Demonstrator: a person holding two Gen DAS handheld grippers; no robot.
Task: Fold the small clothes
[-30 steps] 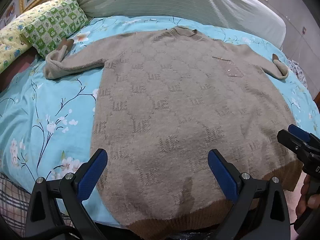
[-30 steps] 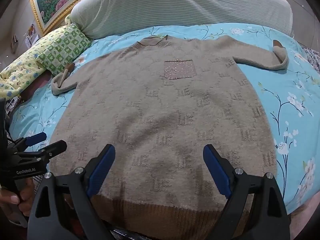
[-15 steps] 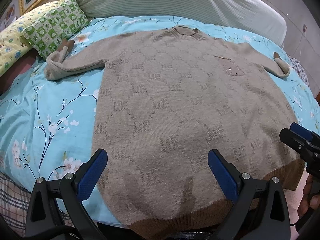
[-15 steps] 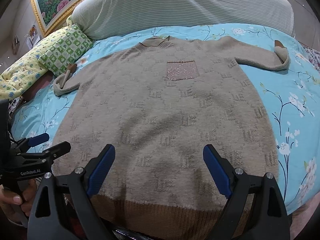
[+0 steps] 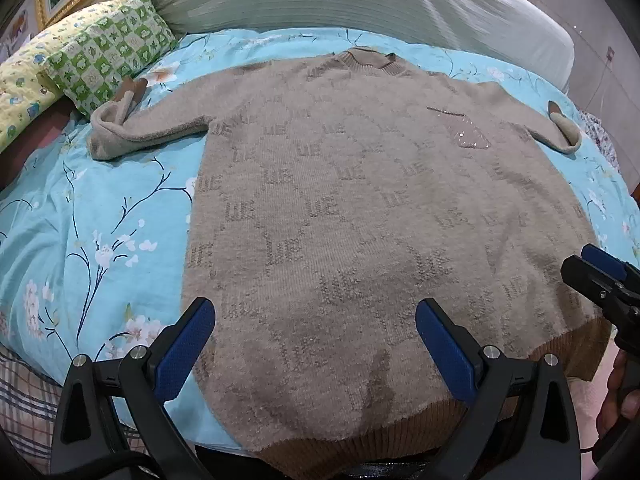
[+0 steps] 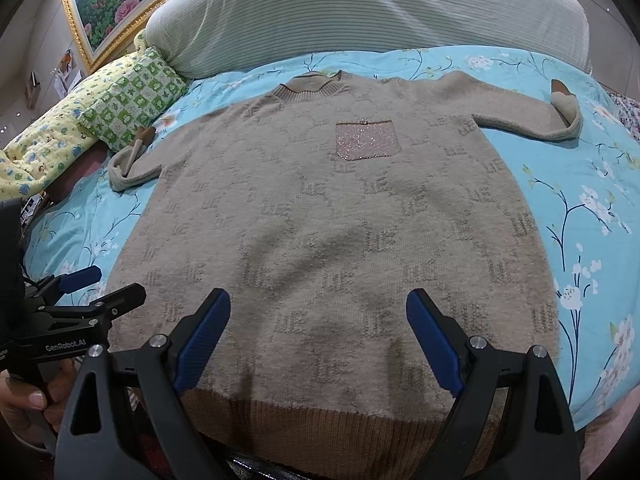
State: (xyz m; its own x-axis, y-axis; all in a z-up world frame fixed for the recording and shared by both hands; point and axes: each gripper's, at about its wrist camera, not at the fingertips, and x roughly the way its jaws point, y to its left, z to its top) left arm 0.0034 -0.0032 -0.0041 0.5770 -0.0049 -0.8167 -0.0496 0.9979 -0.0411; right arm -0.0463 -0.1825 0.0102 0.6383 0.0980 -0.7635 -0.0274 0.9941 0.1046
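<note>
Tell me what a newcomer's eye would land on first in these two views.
First, the big beige sweater spread flat, front up, across the turquoise floral bedsheet, sleeves out to both sides. Next, its glittery pink chest pocket below the collar. Then the blue-padded left gripper and right gripper, both open, hovering over the brown ribbed hem.

Readable text
"GenRobot.AI" is printed in white on the left tool point(image 6: 84, 292); the sweater point(image 6: 332, 240) repeats a knitted "UE".

A home bedroom — a bed with floral sheet point(image 5: 100, 200), pillows point(image 6: 128, 100), and framed painting point(image 6: 116, 4).
</note>
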